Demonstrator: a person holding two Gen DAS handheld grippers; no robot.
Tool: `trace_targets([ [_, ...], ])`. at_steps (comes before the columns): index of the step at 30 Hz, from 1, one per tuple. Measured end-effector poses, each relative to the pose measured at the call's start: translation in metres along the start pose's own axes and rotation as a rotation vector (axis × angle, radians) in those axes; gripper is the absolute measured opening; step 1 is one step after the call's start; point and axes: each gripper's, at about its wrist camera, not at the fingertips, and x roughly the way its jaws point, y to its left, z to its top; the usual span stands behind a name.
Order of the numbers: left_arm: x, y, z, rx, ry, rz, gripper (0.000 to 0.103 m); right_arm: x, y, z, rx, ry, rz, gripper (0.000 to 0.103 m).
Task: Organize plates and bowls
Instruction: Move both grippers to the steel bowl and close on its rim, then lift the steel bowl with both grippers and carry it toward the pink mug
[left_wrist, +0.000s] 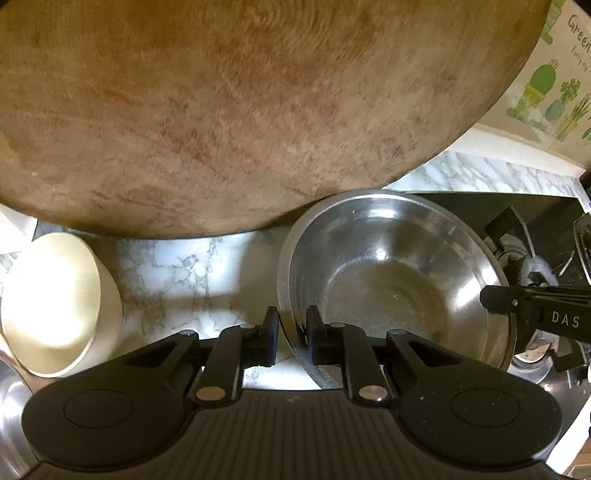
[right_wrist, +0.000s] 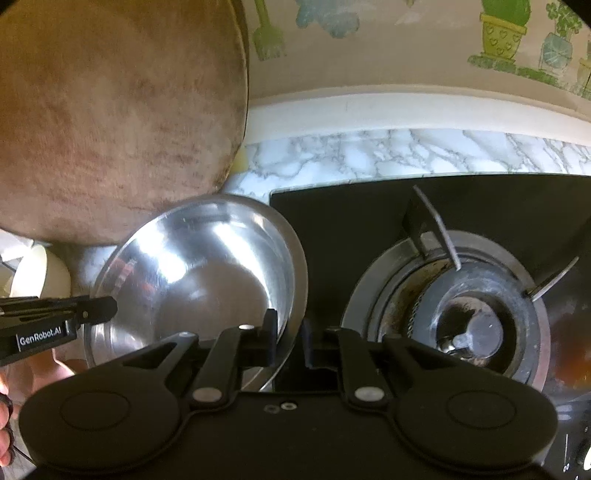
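Left wrist view: we have our left gripper (left_wrist: 291, 332) clamped on the near rim of the steel bowl (left_wrist: 388, 273), our right gripper (right_wrist: 288, 339) pinching its opposite rim; it sits on the marble counter (left_wrist: 177, 273), unsorted, cream bowl (left_wrist: 55, 299) beside, wooden board (left_wrist: 240, 110) behind.

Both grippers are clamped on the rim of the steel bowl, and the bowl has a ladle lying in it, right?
Not quite: the steel bowl is empty, with no ladle or anything else inside, as the left wrist view shows. The rest holds: the left gripper and the right gripper are each clamped on its rim, on opposite sides.
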Motion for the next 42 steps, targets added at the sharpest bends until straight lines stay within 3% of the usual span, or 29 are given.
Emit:
trace_targets([
  [12, -0.041, -0.005, -0.007, 0.009, -0.036, -0.013, 0.014, -0.04, 0.006, -0.007, -0.002, -0.046, 0.024, 0.015],
  [24, -0.122, 0.006, -0.052, 0.025, -0.107, 0.004, 0.014, -0.103, 0.042, -0.04, -0.046, -0.106, 0.077, 0.015],
  [34, -0.19, 0.056, -0.109, -0.033, -0.139, 0.042, 0.014, -0.147, 0.101, -0.079, -0.132, -0.142, 0.173, 0.015],
  [42, -0.235, 0.112, -0.164, -0.147, -0.162, 0.098, 0.014, -0.157, 0.166, -0.107, -0.243, -0.123, 0.259, 0.015],
])
